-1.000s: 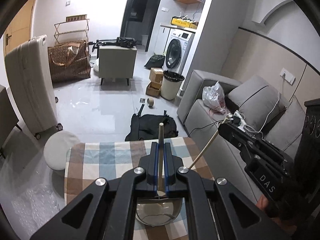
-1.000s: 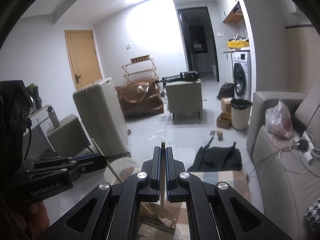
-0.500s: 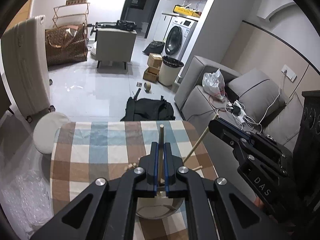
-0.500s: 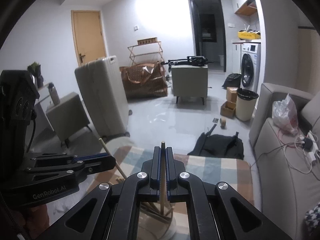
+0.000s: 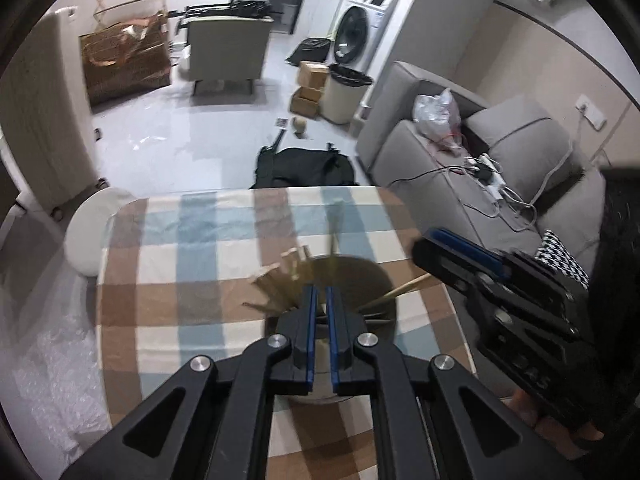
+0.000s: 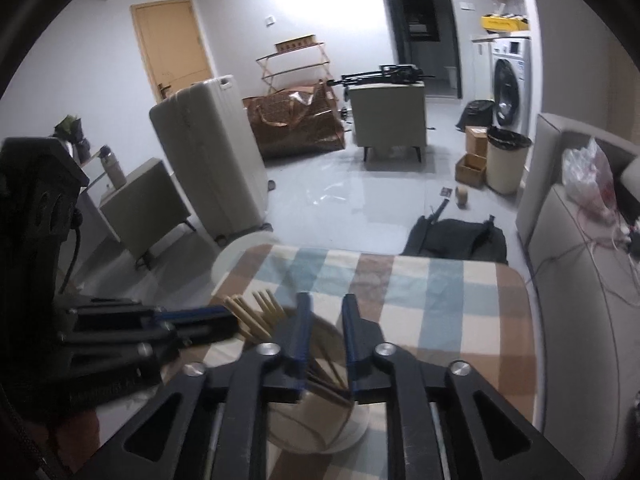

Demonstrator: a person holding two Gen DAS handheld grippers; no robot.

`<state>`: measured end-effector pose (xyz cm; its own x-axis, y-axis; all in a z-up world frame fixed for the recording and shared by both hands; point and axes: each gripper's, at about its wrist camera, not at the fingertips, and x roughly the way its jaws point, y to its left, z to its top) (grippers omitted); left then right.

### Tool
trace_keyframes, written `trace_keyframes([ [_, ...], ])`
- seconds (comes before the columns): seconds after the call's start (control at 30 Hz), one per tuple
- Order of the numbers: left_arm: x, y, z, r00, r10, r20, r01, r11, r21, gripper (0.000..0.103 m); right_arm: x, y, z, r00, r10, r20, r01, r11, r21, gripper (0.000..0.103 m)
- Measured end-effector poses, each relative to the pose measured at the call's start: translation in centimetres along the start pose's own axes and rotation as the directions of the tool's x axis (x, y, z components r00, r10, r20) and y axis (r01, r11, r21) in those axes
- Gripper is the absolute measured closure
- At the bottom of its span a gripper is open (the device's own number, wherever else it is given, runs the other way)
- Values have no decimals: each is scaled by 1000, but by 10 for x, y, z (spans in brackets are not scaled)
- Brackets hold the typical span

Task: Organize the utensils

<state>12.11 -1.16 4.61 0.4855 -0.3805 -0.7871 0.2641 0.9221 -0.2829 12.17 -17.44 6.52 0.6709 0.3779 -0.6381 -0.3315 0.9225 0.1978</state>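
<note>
A clear glass jar [image 5: 360,280] stands on the checked tablecloth [image 5: 200,240] and holds several wooden chopsticks [image 5: 276,276]. My left gripper [image 5: 320,300] hangs just over the jar's rim with its jaws slightly apart and nothing between them. My right gripper [image 6: 322,312] is open above the same jar [image 6: 320,412], with chopsticks [image 6: 256,312] leaning out to the left. Each gripper shows in the other's view: the right one [image 5: 460,248] at right, the left one [image 6: 192,320] at left.
The table's far edge [image 5: 280,192] drops to a grey floor with a black bag [image 5: 304,164] and a white round stool [image 5: 92,236]. A grey sofa [image 5: 480,168] runs along the right. A suitcase [image 6: 208,152] stands at the left.
Both grippers have opened and let go of the chopsticks they held upright. Both have tilted down towards the jar, which now holds those chopsticks.
</note>
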Motion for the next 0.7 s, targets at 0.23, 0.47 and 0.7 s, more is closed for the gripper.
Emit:
trace_keyframes([
  [0.23, -36, 13, -11, 992, 61, 111, -50, 994, -96, 45, -35, -15, -27, 998, -37, 50, 31, 994, 103, 61],
  [0.47, -79, 0, -28, 962, 134, 238, -113, 988, -102, 25, -86, 0, -36, 980, -21, 197, -2, 993, 115, 31],
  [0.7, -110, -9, -44, 923, 197, 329, -164, 978, -126, 12, -131, 26, -38, 949, 15, 314, -37, 997, 64, 12],
])
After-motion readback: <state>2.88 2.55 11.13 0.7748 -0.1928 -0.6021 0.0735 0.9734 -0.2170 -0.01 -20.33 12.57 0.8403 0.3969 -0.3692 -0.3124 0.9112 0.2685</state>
